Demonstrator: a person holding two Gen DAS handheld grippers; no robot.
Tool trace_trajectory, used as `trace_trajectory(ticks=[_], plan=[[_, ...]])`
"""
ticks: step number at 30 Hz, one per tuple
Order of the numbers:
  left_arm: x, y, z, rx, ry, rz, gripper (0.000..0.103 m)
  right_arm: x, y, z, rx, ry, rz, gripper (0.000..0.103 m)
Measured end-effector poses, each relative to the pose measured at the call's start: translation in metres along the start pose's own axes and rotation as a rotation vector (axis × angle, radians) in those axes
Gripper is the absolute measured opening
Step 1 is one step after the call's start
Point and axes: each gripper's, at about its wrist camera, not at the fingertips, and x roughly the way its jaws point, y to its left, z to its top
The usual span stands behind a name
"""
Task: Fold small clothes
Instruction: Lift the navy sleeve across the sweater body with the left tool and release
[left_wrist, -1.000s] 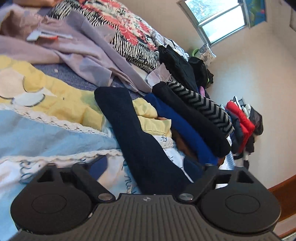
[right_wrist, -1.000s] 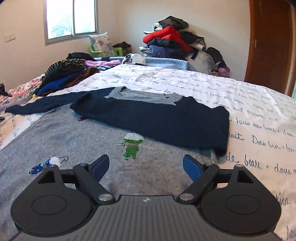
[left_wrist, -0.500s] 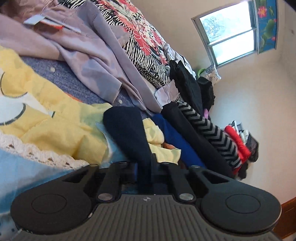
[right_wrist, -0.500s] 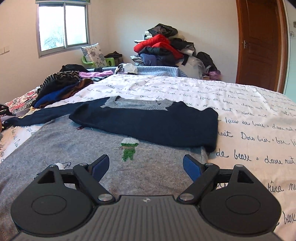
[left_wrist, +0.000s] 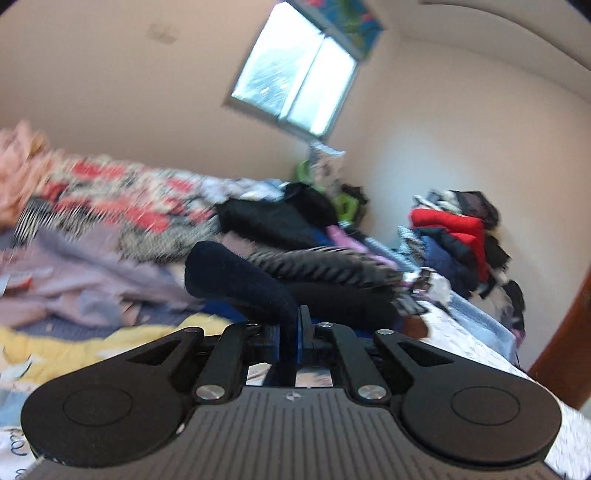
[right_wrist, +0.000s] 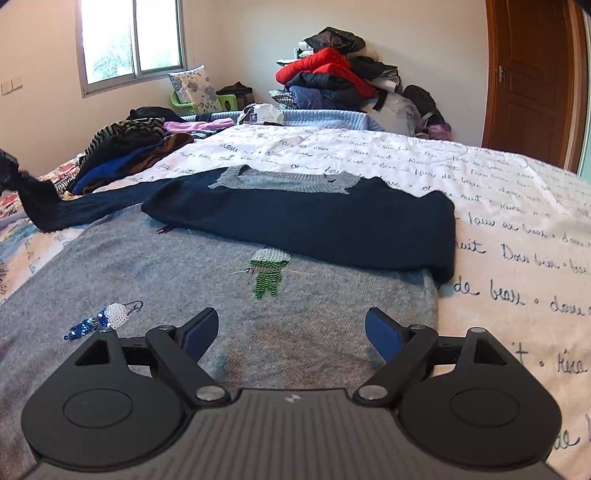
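Left wrist view: the left gripper (left_wrist: 291, 332) is clamped on the navy sleeve (left_wrist: 236, 280) of a small sweater, its two blue-padded fingers pressed together with the dark knit pinched between them. The cuff end rises clear of the bedding and curls up and to the left above the fingers. The rest of this view is blurred. Behind the sleeve lie a zigzag-striped garment (left_wrist: 325, 262), a lilac garment (left_wrist: 92, 258) at left and a red-and-black floral bedspread (left_wrist: 122, 206) farther back. A heap of clothes topped by a red jacket (left_wrist: 454, 229) stands against the far wall, under a window (left_wrist: 295, 77).

Right wrist view: the right gripper (right_wrist: 291, 334) hangs with its fingers spread wide and nothing between them, low over a grey sweater (right_wrist: 184, 280) that lies flat on the bed. That sweater carries a small green sequin figure (right_wrist: 269, 271) and a blue-and-white sequin motif (right_wrist: 107, 319). The navy sweater (right_wrist: 303, 221), with a grey collar, lies across the top of the grey one, its body folded over. Its left sleeve runs out toward the left edge of the view, where the end is lifted off the white bedspread printed with script (right_wrist: 498, 206). A pile of dark clothes (right_wrist: 125, 151) sits at the bed's left side, and a brown wooden door (right_wrist: 532, 74) stands at right.
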Motion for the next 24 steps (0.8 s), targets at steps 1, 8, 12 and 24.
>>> trace_trajectory(ticks=[1, 8, 12, 24], plan=[[-0.006, -0.019, 0.0, 0.041, -0.022, -0.024, 0.007, 0.0, -0.001, 0.0, 0.007, 0.001, -0.001, 0.087], [-0.05, -0.132, -0.019, 0.204, -0.076, -0.202, 0.007, -0.003, -0.01, 0.002, 0.042, -0.022, -0.003, 0.087], [-0.08, -0.183, -0.042, 0.278, -0.107, -0.309, 0.007, -0.005, -0.014, -0.001, 0.055, -0.023, -0.001, 0.087], [-0.12, -0.305, -0.163, 0.547, 0.019, -0.595, 0.008, -0.015, -0.03, -0.009, 0.117, -0.028, -0.008, 0.087]])
